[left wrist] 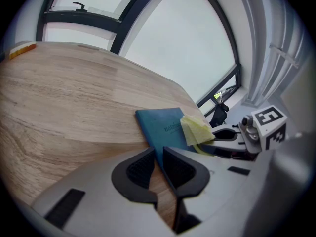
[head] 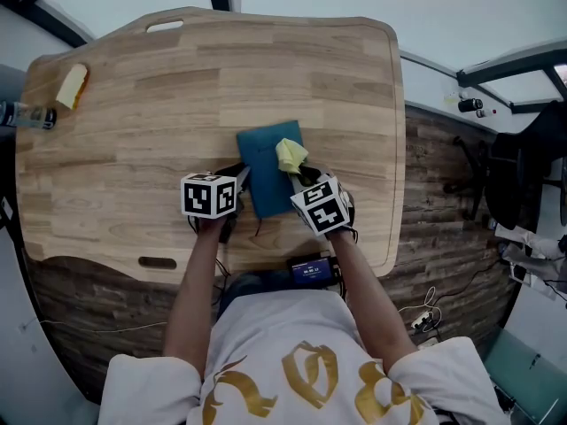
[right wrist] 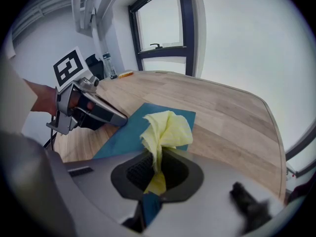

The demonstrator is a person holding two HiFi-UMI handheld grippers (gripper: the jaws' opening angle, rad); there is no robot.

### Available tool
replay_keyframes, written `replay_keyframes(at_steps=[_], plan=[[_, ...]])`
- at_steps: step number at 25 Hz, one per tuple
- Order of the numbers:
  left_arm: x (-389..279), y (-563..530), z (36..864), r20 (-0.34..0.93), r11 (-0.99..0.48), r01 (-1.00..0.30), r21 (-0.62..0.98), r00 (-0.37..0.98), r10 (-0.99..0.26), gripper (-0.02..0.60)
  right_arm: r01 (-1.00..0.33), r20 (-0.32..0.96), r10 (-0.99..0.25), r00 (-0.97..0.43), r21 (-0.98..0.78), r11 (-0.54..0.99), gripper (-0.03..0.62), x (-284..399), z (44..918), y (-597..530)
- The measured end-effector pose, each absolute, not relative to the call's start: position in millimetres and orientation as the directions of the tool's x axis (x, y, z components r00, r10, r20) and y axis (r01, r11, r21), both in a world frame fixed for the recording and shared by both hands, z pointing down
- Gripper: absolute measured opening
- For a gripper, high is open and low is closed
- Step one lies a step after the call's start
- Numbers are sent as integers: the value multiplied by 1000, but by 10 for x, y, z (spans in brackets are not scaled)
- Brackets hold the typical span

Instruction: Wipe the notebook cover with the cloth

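The teal notebook (left wrist: 159, 126) lies mid-table (head: 133, 149). Its cover bears a word starting "notebo", with the end covered by the yellow cloth (right wrist: 167, 128). The right gripper (right wrist: 155, 171) pinches that cloth over the notebook's cover. The left gripper (left wrist: 158, 168), jaws a narrow gap apart, sits at the notebook's left edge. A bottle (head: 27, 115) and a yellow block (head: 73, 85) lie far left of the notebook. Only the head view shows a lit screen (head: 311, 271) at the table edge nearer than the notebook.
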State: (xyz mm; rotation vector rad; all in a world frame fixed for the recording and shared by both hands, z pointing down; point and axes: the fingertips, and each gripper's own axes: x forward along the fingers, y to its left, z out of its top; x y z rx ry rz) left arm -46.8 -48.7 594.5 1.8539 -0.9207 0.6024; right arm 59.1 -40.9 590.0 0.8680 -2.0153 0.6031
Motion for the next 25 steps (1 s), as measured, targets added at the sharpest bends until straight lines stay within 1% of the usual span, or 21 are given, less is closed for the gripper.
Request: replay_keyframes(at_steps=[21, 25], plan=[[-466, -493, 5948, 729, -272, -804, 528, 594, -340, 63, -809, 792, -483, -374, -24, 587, 38, 643, 5831, -944], [-468, -491, 5952, 730, -272, -805, 528, 594, -339, 63, -808, 795, -480, -370, -20, 589, 38, 645, 5855, -954]])
